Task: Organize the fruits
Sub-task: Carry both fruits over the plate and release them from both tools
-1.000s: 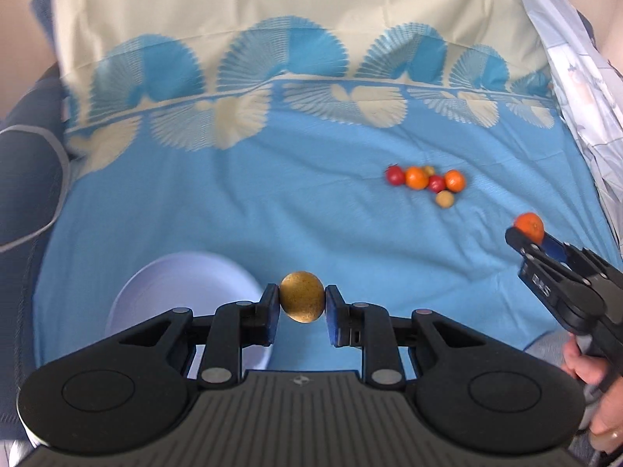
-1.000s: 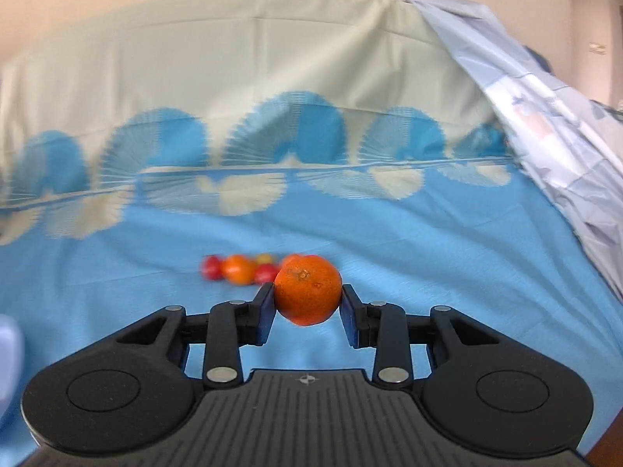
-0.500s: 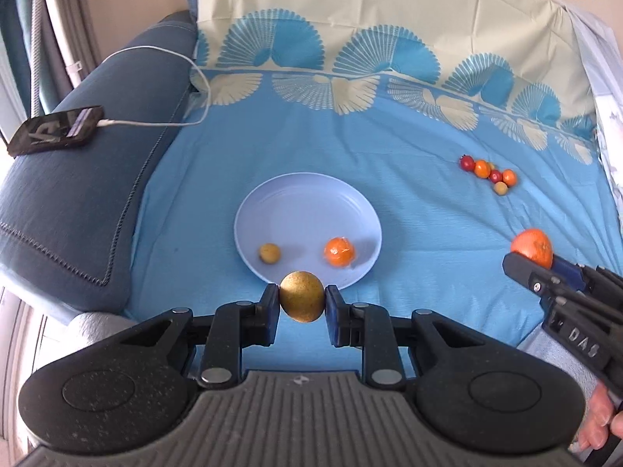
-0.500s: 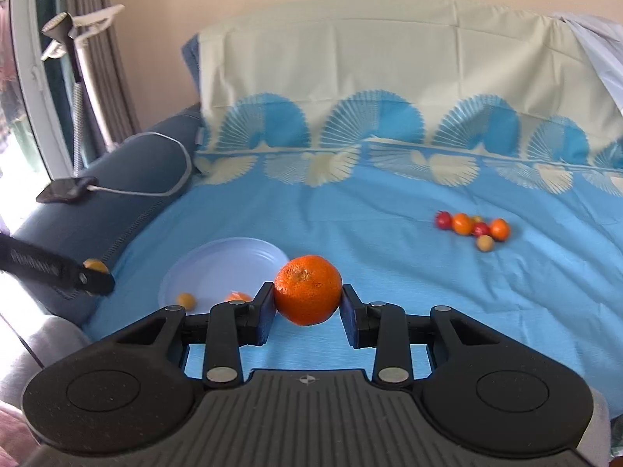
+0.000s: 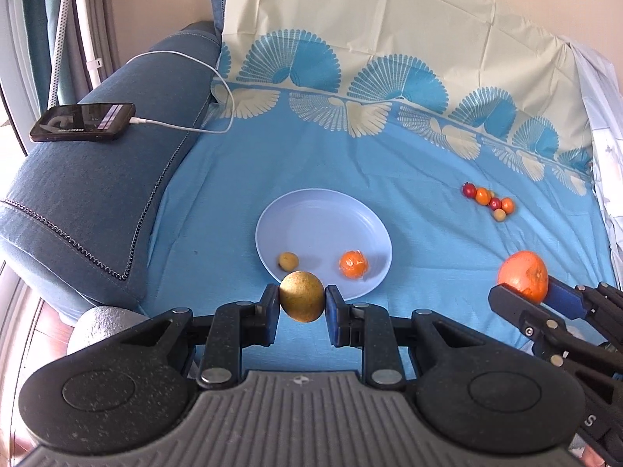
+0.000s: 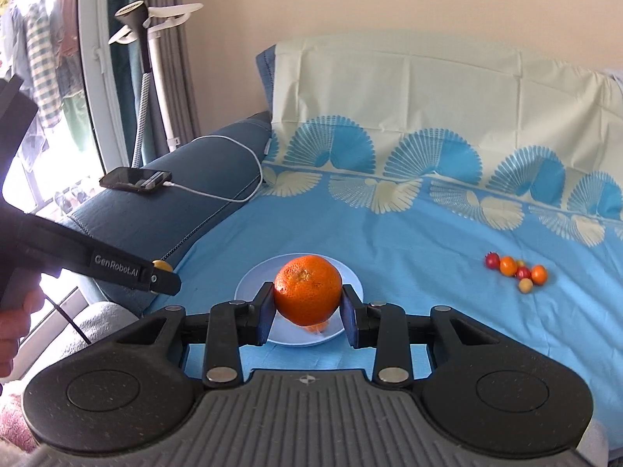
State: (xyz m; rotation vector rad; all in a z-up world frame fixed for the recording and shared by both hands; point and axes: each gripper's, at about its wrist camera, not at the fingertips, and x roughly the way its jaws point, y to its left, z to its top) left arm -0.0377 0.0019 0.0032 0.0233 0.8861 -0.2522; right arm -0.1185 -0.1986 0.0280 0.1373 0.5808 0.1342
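Note:
My left gripper (image 5: 302,302) is shut on a round golden-brown fruit (image 5: 301,301), held just above the near rim of a pale blue plate (image 5: 311,210). On the plate lie a small yellow fruit (image 5: 288,260) and a small orange (image 5: 353,264). My right gripper (image 6: 307,303) is shut on a larger orange (image 6: 307,290), in front of the same plate (image 6: 249,284). That orange (image 5: 523,274) shows at the right of the left wrist view. A cluster of small red, orange and yellow fruits (image 5: 490,201) lies on the blue sheet to the right.
A dark blue sofa arm (image 5: 97,194) on the left carries a phone (image 5: 83,121) on a white cable (image 5: 218,89). A cream and blue cloth (image 5: 389,39) covers the backrest. A floor lamp stand (image 6: 144,78) and curtains are by the window. A hand (image 6: 11,319) holds the left tool.
Both grippers have swung left with their fruits still held. The plate, sofa arm and phone have come into view, and the fruit cluster has slid to the right.

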